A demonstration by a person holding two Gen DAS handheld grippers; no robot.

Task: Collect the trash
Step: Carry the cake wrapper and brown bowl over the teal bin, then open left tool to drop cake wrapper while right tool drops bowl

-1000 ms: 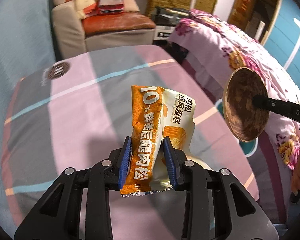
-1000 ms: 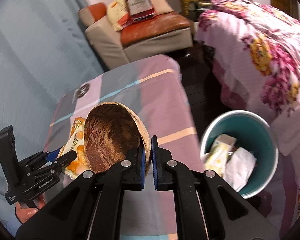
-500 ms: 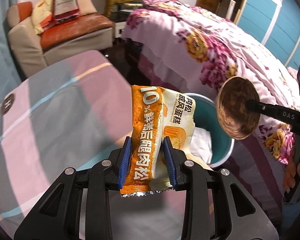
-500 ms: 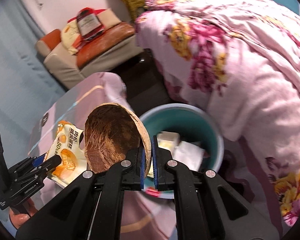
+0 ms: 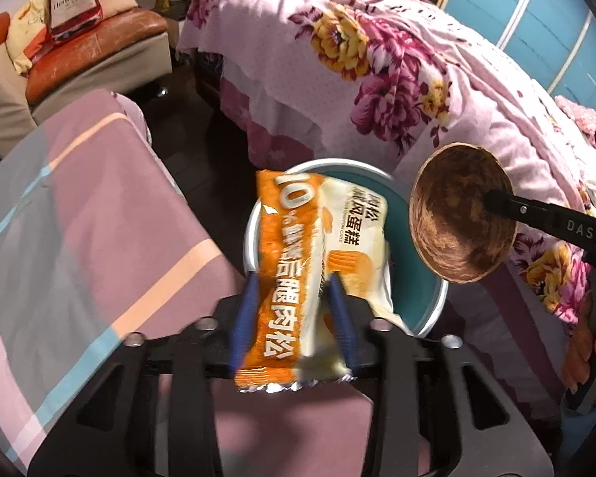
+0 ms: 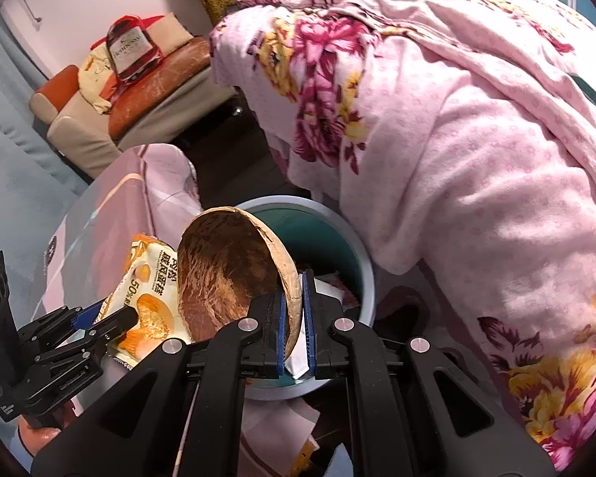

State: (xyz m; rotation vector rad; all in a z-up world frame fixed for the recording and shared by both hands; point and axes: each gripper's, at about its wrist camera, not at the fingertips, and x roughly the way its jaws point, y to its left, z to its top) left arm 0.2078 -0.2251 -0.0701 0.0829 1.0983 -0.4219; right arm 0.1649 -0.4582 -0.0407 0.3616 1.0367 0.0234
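Holding over the bin at frame centre, your left gripper, jaws just widening, barely cradles the snack wrapper; right gripper clamps the coconut shell; both undropped, paper already binned.

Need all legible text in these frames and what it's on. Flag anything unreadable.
"Hennessy": red gift bag on the sofa; the smaller line under it is too blurred.
"10%" and "肉松": orange side of the snack wrapper; the characters between are blurred.
"戚风蛋糕": cream side of the wrapper; small Latin line beside it unreadable.
"50%": wrapper, right wrist view.
"DAS": finger of the right hand-held gripper, cut off.
Round emblem on the tablecloth: unreadable.
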